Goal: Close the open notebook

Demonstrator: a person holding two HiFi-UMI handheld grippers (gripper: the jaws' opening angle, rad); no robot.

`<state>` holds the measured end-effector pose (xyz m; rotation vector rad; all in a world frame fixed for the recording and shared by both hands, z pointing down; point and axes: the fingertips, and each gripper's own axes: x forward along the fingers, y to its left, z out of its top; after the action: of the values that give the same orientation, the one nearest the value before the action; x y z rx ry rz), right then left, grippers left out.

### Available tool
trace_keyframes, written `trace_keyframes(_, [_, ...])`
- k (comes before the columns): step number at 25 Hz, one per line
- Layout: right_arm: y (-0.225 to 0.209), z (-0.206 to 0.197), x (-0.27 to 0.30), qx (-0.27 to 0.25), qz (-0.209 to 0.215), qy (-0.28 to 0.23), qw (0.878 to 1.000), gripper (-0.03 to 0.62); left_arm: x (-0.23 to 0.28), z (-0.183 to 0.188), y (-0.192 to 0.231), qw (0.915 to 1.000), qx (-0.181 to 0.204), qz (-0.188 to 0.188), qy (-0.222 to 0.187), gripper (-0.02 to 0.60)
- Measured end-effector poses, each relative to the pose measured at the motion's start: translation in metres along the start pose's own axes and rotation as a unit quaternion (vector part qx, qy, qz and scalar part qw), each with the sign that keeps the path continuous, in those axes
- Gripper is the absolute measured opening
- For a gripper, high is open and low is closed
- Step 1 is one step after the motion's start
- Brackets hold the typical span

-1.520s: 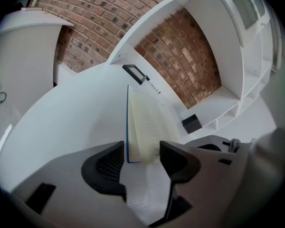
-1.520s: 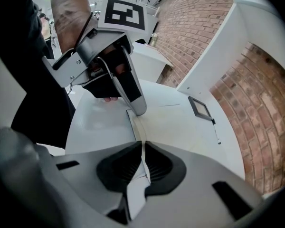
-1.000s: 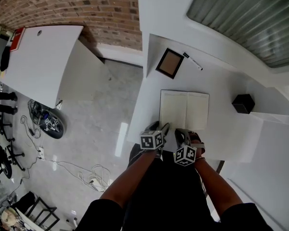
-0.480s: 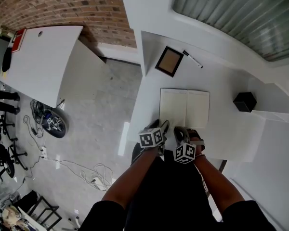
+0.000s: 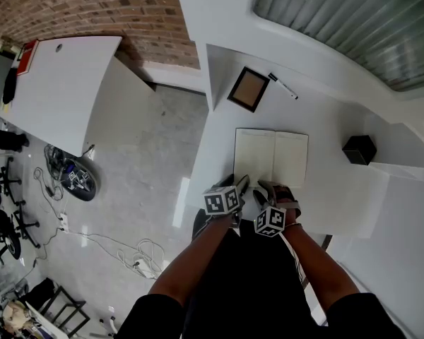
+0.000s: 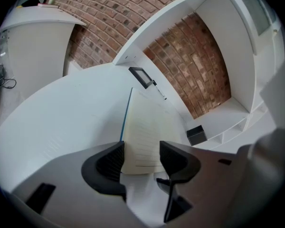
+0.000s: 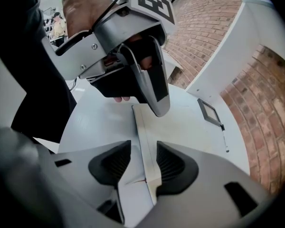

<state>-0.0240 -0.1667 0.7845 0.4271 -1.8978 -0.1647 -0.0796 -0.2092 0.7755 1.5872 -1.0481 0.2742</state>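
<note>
head view has the notebook (image 5: 271,157) lying open and flat on the white table (image 5: 339,210), spine running away from the person. its near edge is just ahead of the two grippers. neither half is lifted, so the closing has not begun. the step in hand looks like getting a hold on one half at that near edge.

the left gripper (image 6: 141,159) sits at the near left corner with its jaws apart. the left page's lower edge shows in the gap and neither pad presses on it, so it holds nothing. placed there, it probably stands ready to steady or lift the blue-edged left cover.

the right gripper (image 7: 143,164) points steeply down at the near edge, close to the spine. its jaws have just been opening and stand moderately apart, with the thickness of the page block running between them. one pad is right beside the paper and the other is clear of it, so there is no grip. opening over the edge reads as lining up to pinch it.

well beyond the notebook, a picture frame (image 5: 249,90) and a pen (image 5: 283,87) lie at the far side. a black box (image 5: 357,150) sits off to the right. all three look to be outside the swing of either cover.
</note>
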Motion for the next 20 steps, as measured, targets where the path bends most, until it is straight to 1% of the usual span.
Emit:
trace_keyframes(5, [-0.006,0.000,0.006,-0.006,-0.003,0.015,1.000,0.175,0.001,0.000,0.000,1.0000,-0.001,-0.004,0.004,0.230])
trace_keyframes(8, [-0.009,0.001,0.008,-0.031,-0.005,0.025,0.999,0.176,0.000,0.000,-0.001,1.0000,-0.003,-0.005,0.005,0.232])
trace_keyframes(12, [-0.008,0.001,0.009,-0.066,-0.014,0.027,0.997,0.178,0.001,0.000,-0.001,1.0000,-0.003,-0.007,0.004,0.232])
trace_keyframes(13, [-0.008,0.001,0.009,-0.075,-0.019,0.028,0.997,0.176,0.001,0.000,-0.001,1.0000,-0.001,-0.007,0.005,0.232])
trace_keyframes(14, [-0.008,0.001,0.009,-0.083,-0.024,0.030,0.996,0.137,0.001,-0.001,0.000,1.0000,0.000,-0.007,0.005,0.232])
trace_keyframes(16, [-0.009,0.001,0.010,-0.094,-0.030,0.033,0.995,0.138,0.001,-0.001,0.001,1.0000,0.000,-0.007,0.005,0.232])
trace_keyframes(20, [-0.007,0.000,0.013,-0.105,-0.033,0.038,0.993,0.137,0.001,0.000,0.002,0.9998,-0.017,-0.008,0.003,0.232])
